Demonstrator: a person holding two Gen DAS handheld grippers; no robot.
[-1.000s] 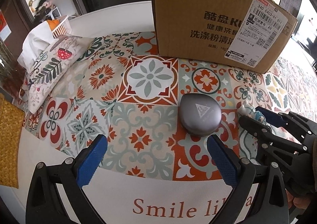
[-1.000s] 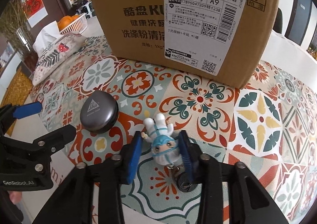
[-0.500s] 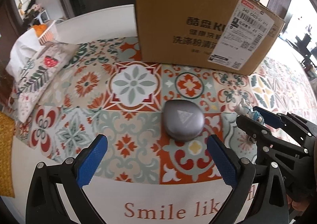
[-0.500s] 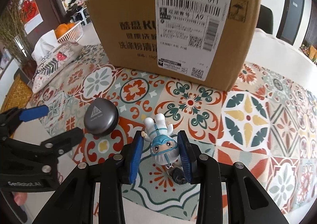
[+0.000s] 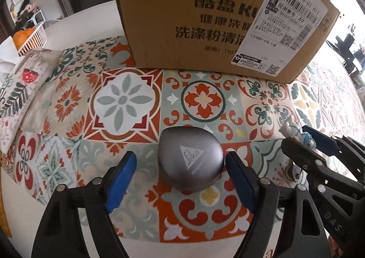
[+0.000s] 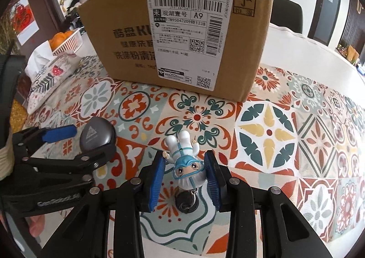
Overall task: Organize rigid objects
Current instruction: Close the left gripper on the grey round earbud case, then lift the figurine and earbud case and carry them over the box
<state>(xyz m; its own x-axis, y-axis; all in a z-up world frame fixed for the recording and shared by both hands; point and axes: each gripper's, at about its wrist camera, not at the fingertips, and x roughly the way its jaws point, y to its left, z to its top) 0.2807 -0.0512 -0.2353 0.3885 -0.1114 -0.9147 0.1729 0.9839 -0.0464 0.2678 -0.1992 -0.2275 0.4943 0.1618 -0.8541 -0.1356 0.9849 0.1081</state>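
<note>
A grey rounded case [image 5: 190, 158] with a triangle logo lies on the patterned tablecloth. My left gripper [image 5: 182, 175] is open around it, right pad touching its side, left pad a gap away. It also shows in the right wrist view [image 6: 97, 137]. A small white-and-blue figurine keychain [image 6: 186, 159] lies between the pads of my right gripper [image 6: 186, 180], which is narrowly open around it with small gaps on both sides. The figurine shows at the right of the left wrist view [image 5: 294, 130].
A large cardboard box [image 6: 182, 34] stands just behind both objects. A patterned tissue pouch [image 5: 18, 89] and a white basket of oranges [image 6: 65, 40] sit at the far left. The tablecloth's white front edge [image 5: 141, 246] is near.
My left gripper has moved forward and narrowed around the grey case. My right gripper stays around the figurine, now slightly closer to the box.
</note>
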